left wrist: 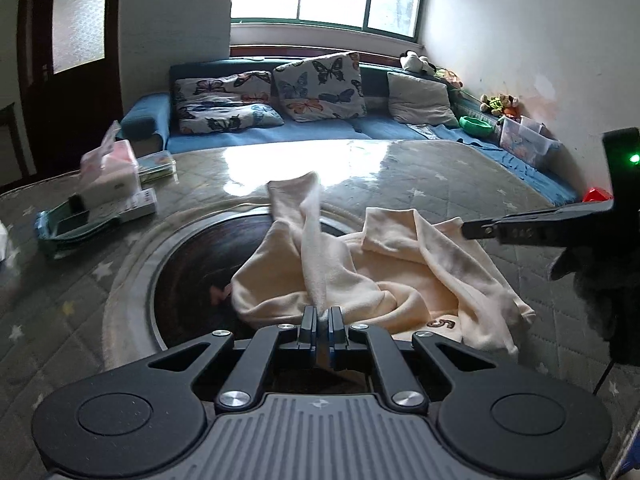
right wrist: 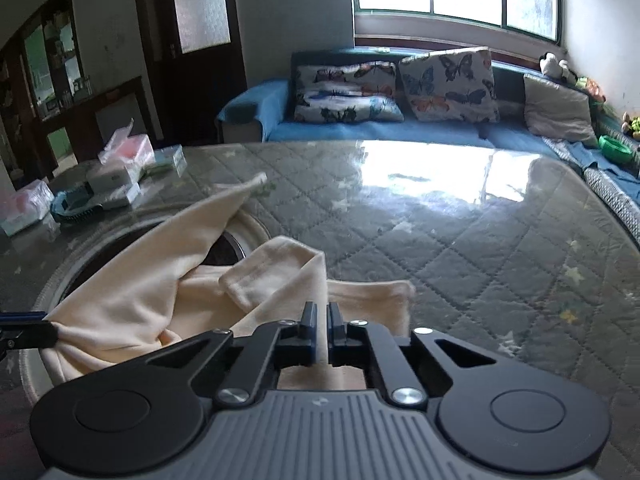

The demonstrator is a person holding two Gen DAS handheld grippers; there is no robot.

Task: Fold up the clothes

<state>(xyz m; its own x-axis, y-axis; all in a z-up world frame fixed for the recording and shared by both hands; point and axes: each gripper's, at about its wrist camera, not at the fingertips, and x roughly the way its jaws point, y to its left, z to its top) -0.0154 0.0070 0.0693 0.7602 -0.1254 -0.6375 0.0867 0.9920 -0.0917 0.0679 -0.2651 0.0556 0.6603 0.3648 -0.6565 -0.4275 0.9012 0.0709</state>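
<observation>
A cream garment [left wrist: 384,276] lies crumpled on the round quilted table [left wrist: 460,172], partly over a dark round inset [left wrist: 200,264]. My left gripper [left wrist: 321,316] is shut on a fold of its fabric, which rises in a ridge toward a leg end. My right gripper [right wrist: 321,312] is shut on another edge of the cream garment [right wrist: 168,280]. The right gripper shows in the left wrist view [left wrist: 472,229] touching the garment's right side. The left gripper shows at the left edge of the right wrist view [right wrist: 48,326], pinching cloth.
Tissue packs [left wrist: 110,172], a box and a teal tray [left wrist: 68,228] sit at the table's left. A blue sofa [left wrist: 320,132] with butterfly cushions stands behind, under a window. Toys and a plastic bin [left wrist: 524,140] line the right wall.
</observation>
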